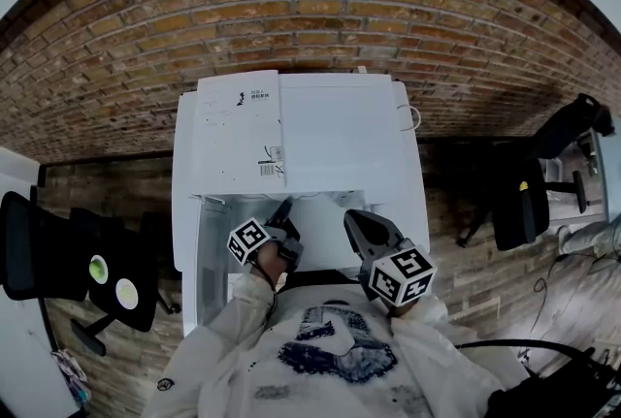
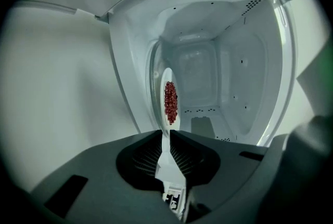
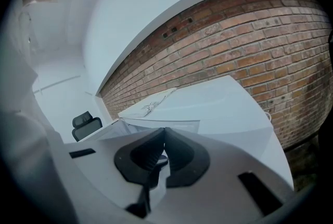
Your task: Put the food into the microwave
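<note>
Both my grippers are closed: the left gripper (image 2: 166, 133) pinches a white plate (image 2: 167, 163) of red food (image 2: 170, 102) before the open microwave (image 2: 234, 62), while the right gripper (image 3: 164, 133) holds nothing.

The microwave (image 1: 320, 130) has a smooth white shell with a soft sheen, painted metal or plastic by its look. A sheet of matt printed paper (image 1: 238, 125) lies on top, and its cavity (image 2: 208, 77) is smooth, pale and faintly glossy. The left gripper (image 2: 165, 134) is matt dark grey plastic whose finely ribbed pads pinch a smooth white dish (image 2: 167, 75) carrying grainy, dull red food (image 2: 170, 102), while the brick wall (image 1: 291, 9) behind is rough and matt.
</note>
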`<state>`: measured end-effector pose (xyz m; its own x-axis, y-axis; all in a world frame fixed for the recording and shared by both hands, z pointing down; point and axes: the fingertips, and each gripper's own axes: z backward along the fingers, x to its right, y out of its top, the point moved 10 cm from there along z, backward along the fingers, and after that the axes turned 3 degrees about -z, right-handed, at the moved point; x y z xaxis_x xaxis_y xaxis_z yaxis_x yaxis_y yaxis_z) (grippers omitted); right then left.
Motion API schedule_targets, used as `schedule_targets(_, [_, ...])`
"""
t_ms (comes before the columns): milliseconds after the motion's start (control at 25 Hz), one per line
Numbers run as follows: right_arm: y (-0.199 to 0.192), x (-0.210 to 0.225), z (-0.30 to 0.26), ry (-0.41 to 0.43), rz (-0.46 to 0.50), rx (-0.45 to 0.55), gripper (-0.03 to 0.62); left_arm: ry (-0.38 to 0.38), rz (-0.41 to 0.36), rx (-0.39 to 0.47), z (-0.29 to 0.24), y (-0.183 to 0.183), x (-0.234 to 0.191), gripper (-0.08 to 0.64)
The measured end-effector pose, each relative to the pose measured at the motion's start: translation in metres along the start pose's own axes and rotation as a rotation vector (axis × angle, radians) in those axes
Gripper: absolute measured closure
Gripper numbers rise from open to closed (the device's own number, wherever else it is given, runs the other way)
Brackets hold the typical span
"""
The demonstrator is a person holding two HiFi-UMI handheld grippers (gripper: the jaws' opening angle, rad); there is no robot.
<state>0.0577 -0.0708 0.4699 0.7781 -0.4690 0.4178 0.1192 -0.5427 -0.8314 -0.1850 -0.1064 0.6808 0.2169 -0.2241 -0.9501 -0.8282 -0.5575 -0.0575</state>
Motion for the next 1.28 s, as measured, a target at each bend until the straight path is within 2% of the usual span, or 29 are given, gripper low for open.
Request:
schedule_targets(160, [-0.001,-0.003,0.000,0.013,-0.002,0.002,0.578,0.021,-0.021,-0.013,0.009,-0.002,0.005,0.523])
schedule_targets(360, [-0.001,-0.004,-0.001,0.033,-0.005,0.010,0.578,0.038,-0.168,-0.037,0.026,-0.006,0.028,0.525])
schedule_targets(640, [0.002,-0.008,-0.007,0.059,0.010,0.013,0.578,0.011,-0.516,-0.058,0.050,-0.007,0.080,0.547])
schedule_targets(1040, [0.014,-0.005,-0.012,0.058,0.038,0.040,0.578,0.036,-1.069,-0.004,0.090,-0.007,0.160,0.552])
schedule_targets(1120, [0.017,-0.007,-0.013,0.060,0.050,0.046,0.578,0.041,-1.151,0.022,0.096,-0.006,0.175,0.552])
schedule_targets(1280, [0.025,-0.014,-0.012,0.067,0.074,0.063,0.578,0.045,-1.267,0.067,0.105,-0.006,0.203,0.552])
